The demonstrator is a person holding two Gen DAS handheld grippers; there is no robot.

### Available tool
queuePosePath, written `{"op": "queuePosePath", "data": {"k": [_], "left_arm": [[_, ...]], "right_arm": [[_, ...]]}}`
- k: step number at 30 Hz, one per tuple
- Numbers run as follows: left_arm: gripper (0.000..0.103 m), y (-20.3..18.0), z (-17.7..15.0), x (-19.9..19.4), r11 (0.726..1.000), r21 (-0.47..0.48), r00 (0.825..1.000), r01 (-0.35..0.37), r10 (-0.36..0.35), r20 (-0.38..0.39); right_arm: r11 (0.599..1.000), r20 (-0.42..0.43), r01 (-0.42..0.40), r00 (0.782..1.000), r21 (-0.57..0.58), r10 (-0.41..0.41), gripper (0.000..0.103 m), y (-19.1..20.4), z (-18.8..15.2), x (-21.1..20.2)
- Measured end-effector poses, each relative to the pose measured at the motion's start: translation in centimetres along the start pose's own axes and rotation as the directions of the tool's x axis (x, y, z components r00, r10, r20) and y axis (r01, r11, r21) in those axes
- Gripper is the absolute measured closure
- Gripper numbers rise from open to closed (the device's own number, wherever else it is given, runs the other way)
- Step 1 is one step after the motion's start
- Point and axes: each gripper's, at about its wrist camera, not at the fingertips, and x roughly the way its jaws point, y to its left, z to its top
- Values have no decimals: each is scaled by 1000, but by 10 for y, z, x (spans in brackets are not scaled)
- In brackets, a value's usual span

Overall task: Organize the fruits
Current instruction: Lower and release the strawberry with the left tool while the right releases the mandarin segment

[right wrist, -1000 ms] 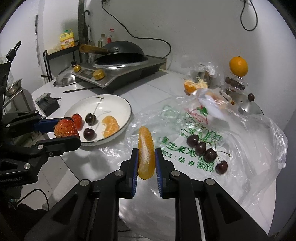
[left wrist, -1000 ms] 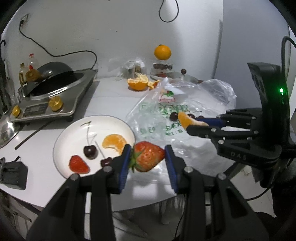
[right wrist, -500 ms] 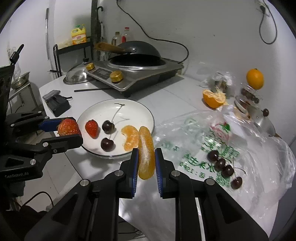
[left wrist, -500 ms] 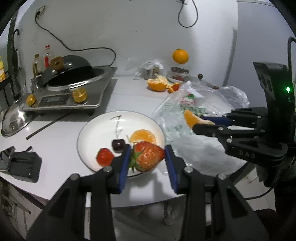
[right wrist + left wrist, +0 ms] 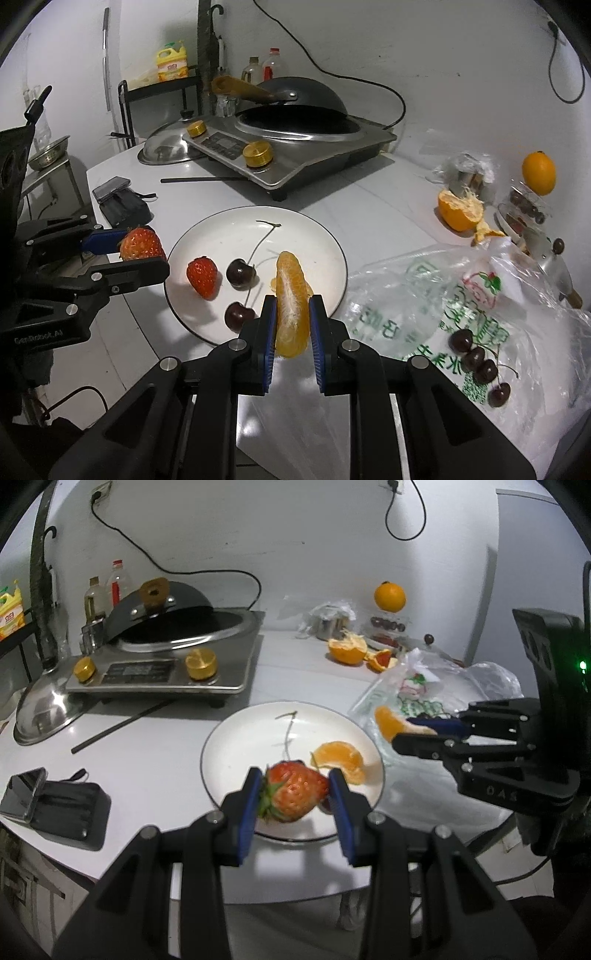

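Observation:
My left gripper (image 5: 295,794) is shut on a red strawberry (image 5: 293,791), held over the near rim of the white plate (image 5: 240,734); from the right wrist the same strawberry (image 5: 142,245) hangs just left of the plate (image 5: 303,225). Between the pads of my right gripper (image 5: 292,325) sits an orange segment (image 5: 291,304), above the plate's near right edge. That segment (image 5: 388,722) also shows at the plate's right side in the left wrist view. On the plate lie a second strawberry (image 5: 202,274), two dark cherries (image 5: 241,271) and another orange segment (image 5: 338,757).
A plastic bag (image 5: 424,295) with several cherries (image 5: 476,354) lies right of the plate. An induction cooker with a wok (image 5: 291,125) stands behind it. A peeled half orange (image 5: 460,210), a whole orange (image 5: 538,172), a steel lid (image 5: 44,709) and a phone on a black case (image 5: 48,801) are around.
Both grippers have travelled left, away from the bag, each still holding its fruit. The strawberry and the orange segment now hang over the plate's edges.

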Motion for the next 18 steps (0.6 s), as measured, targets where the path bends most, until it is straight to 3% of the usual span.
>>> {"op": "queuePosePath", "data": {"k": [18], "left_arm": [[65,23,18,31,1000,1,1000,-20,20,-1]], "right_arm": [[999,-4,-48,999,-20,48,85,0,22,38]]}}
